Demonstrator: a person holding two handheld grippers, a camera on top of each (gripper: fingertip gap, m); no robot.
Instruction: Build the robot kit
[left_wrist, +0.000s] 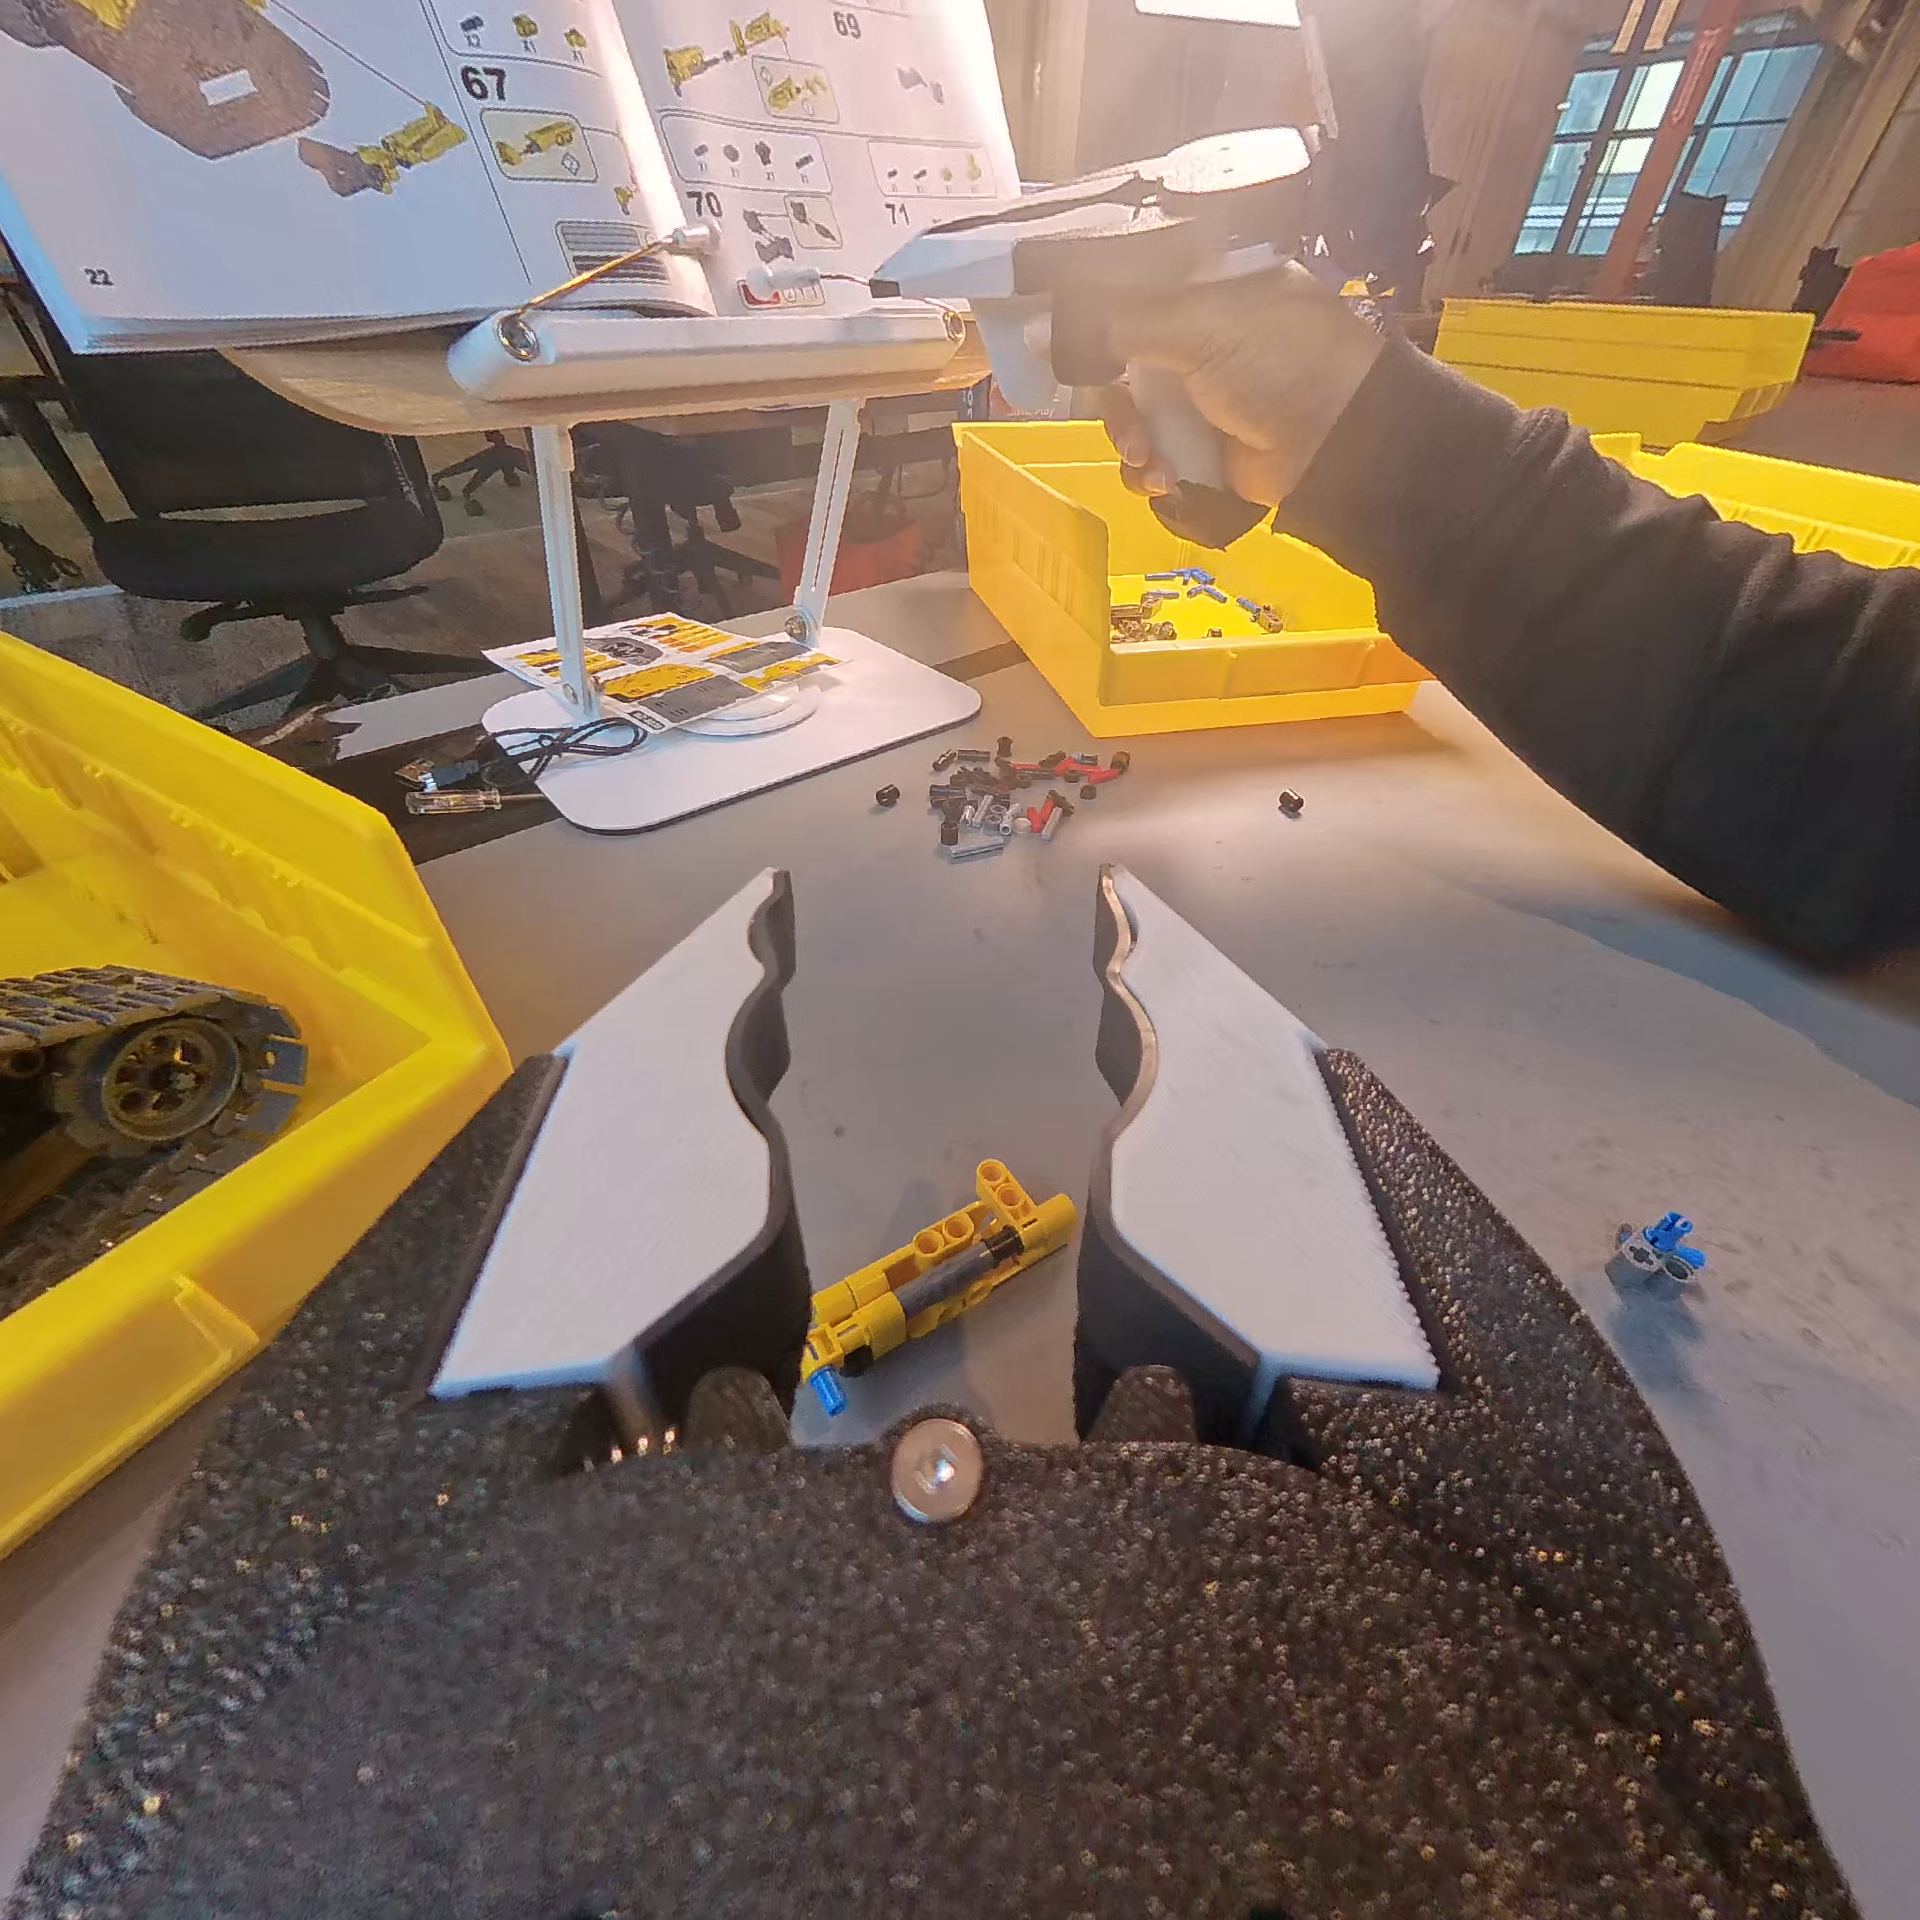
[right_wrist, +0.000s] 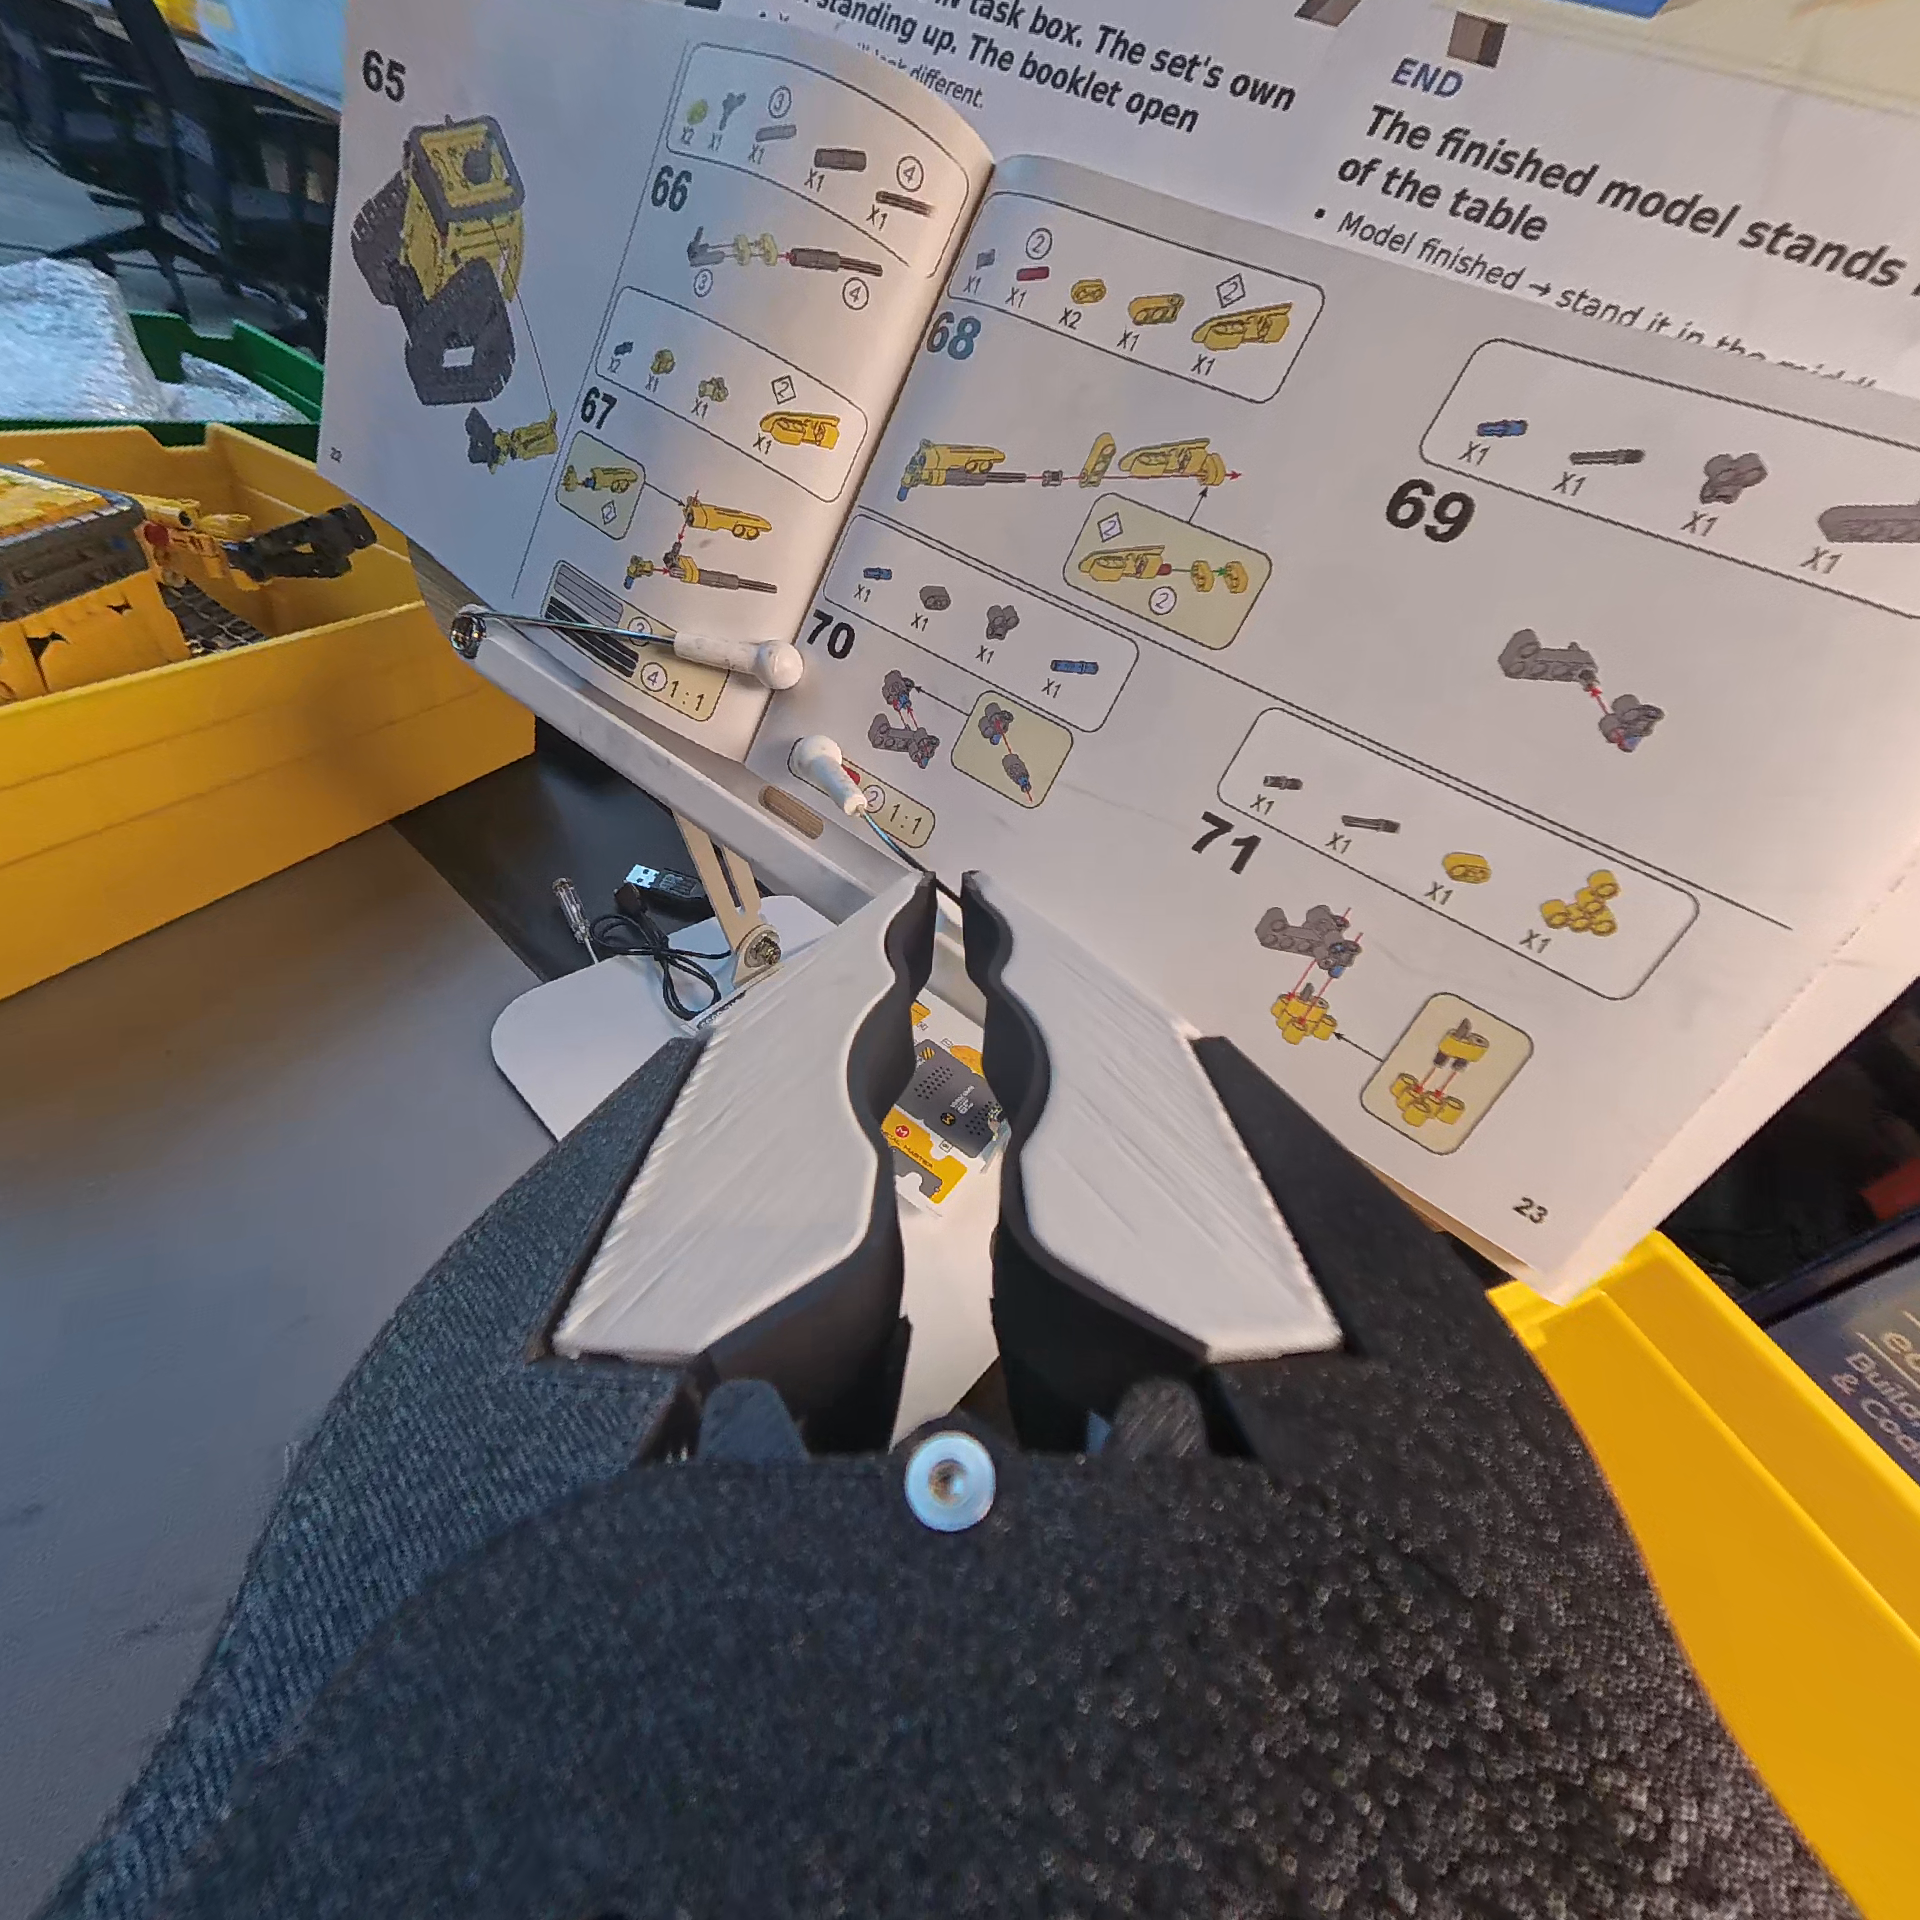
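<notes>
My left gripper (left_wrist: 943, 883) is open and empty, low over the grey table (left_wrist: 1299, 1039). A small yellow brick assembly (left_wrist: 940, 1273) with a dark rod and a blue pin lies on the table between the finger bases, touching neither finger. My right gripper (right_wrist: 940, 888) is shut on nothing, raised, with its tips at the lower edge of the open instruction booklet (right_wrist: 1143, 520), beside the white page clip (right_wrist: 831, 774). In the left wrist view a hand holds the right gripper (left_wrist: 894, 272) up against the booklet (left_wrist: 416, 156).
A pile of small black, grey and red pieces (left_wrist: 1013, 795) lies ahead of the left gripper; a blue-grey piece (left_wrist: 1657, 1252) lies right. A yellow bin (left_wrist: 1174, 665) holds small parts. Another yellow bin (left_wrist: 260, 1195) holds a tracked model (left_wrist: 145, 1060). The white stand base (left_wrist: 883, 717), a cable (left_wrist: 561, 743). Spacing between my two grippers at the tips: around 30 centimeters.
</notes>
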